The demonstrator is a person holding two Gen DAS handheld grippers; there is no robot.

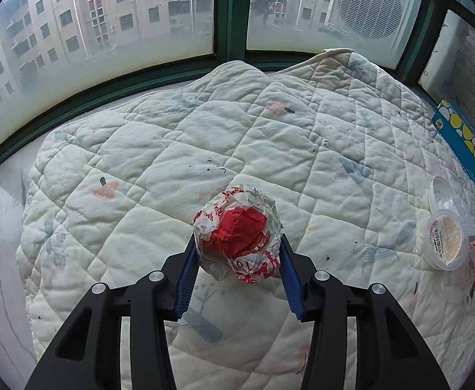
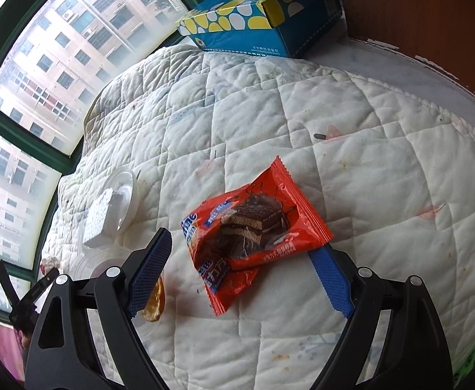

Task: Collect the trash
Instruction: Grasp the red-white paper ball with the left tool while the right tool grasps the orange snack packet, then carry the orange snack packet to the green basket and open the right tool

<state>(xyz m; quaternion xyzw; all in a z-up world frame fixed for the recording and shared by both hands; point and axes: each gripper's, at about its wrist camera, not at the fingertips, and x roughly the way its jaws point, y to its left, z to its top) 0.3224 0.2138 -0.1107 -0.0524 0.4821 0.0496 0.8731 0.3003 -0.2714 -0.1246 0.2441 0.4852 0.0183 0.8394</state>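
Left gripper point(image 1: 237, 253) is clamped on a crumpled red-and-white paper wrapper ball point(image 1: 237, 235), blue pads pressing it from both sides, held above the white quilted blanket point(image 1: 205, 136). Off to its right edge sit a clear plastic cup with printed label point(image 1: 447, 239) and a clear lid point(image 1: 445, 195) just behind it, both on the blanket. A blue box with yellow and white dots point(image 1: 465, 143) lies further back by the wall.

Right gripper point(image 2: 247, 260) is spread wide, nothing pinched. An orange snack wrapper picturing a chocolate cake point(image 2: 253, 230) lies flat on the blanket between the fingers, its edge covering the right pad's tip; can't tell if they touch. A small orange-brown scrap point(image 2: 154, 305) is by the left finger. A white foam block point(image 2: 99, 221) rests on a clear lid point(image 2: 125, 191) nearby. Green-framed windows point(image 2: 26, 120) behind.
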